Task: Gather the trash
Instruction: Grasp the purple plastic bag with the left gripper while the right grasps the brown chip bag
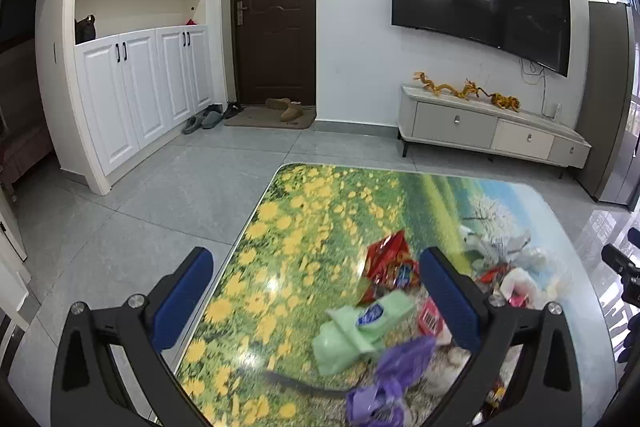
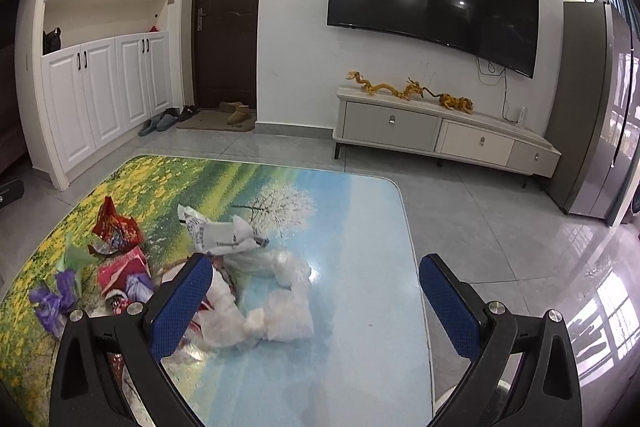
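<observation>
left wrist: green packet [image 1: 362, 331] long axis perhaps diagonal, between parted left tongs [image 1: 316, 281].

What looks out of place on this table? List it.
Loose trash is heaped on the table: a torn red wrapper, crumpled clear plastic bags, a purple bag and a green tissue pack. Nothing spilled.

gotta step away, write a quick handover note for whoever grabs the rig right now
Left claw: open, empty, over the table's near left part, above the green packet and purple bag.
Right claw: open, empty, above the clear plastic bags.
Trash all lies loose on the table: red snack wrapper, pink packet, printed white bag, plus the items above.
Done: nothing collected that I can see. No bin or trash bag in view.
Left: pick up every piece.
</observation>
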A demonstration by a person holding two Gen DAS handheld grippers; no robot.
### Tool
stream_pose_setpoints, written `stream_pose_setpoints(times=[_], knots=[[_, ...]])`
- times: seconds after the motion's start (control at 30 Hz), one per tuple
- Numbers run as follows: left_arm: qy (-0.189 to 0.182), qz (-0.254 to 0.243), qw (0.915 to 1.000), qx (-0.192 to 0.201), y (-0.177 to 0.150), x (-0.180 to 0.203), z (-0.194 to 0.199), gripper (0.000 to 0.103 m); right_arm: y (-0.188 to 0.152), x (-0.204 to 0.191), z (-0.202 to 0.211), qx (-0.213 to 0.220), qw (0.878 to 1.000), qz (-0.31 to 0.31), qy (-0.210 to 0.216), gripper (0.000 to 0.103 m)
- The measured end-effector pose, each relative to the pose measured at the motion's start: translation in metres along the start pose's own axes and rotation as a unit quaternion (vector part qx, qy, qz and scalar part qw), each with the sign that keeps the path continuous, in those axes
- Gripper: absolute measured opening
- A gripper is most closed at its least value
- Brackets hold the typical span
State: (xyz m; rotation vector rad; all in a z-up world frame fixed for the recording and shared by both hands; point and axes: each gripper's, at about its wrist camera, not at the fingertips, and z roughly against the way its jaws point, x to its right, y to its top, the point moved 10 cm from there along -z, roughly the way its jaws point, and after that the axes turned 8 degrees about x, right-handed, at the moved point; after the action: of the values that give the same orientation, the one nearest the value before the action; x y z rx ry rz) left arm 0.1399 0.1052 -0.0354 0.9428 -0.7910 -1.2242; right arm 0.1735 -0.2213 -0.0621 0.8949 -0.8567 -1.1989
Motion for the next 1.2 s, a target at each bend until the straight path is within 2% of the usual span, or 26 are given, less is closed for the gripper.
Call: stream_pose_setpoints(times=[0.17,0.37,0.53,0.8,0.93,1.07,1.1,1.17,1.2], knots=[[-0.003,-0.005,0.9998,0.018,0.022,0.007,-0.005,0.103,0.006,0.008,-0.009,0.006,1.000,-0.016,0.000,0.103],[-0.013,0.008,0.9996,0.023,0.030,0.013,-0.004,0.103,0.001,0.017,-0.003,-0.003,1.000,-0.028,-0.003,0.103],[-0.012,0.018,0.9992,0.033,0.037,0.005,0.021,0.103,-0.001,0.021,0.023,-0.006,0.999,-0.044,0.006,0.103],[-0.034,0.017,0.9987,0.033,0.028,0.007,0.069,0.103,-0.035,0.010,0.069,-0.045,0.996,-0.067,0.040,0.103],[-0.046,0.008,0.9987,0.021,0.012,0.008,0.094,0.103,-0.050,-0.007,0.092,-0.073,0.991,-0.082,0.081,0.103],[-0.050,0.001,0.9987,0.002,-0.009,0.004,0.108,0.103,-0.059,-0.039,0.107,-0.097,0.979,-0.094,0.152,0.103],[-0.054,0.001,0.9985,-0.005,-0.015,0.002,0.108,0.103,-0.060,-0.047,0.109,-0.103,0.976,-0.096,0.168,0.101],[-0.058,-0.003,0.9981,-0.018,-0.027,0.000,0.108,0.102,-0.064,-0.063,0.111,-0.116,0.970,-0.089,0.193,0.087],[-0.059,-0.006,0.9979,-0.023,-0.032,0.000,0.107,0.101,-0.065,-0.069,0.111,-0.119,0.969,-0.083,0.201,0.083]])
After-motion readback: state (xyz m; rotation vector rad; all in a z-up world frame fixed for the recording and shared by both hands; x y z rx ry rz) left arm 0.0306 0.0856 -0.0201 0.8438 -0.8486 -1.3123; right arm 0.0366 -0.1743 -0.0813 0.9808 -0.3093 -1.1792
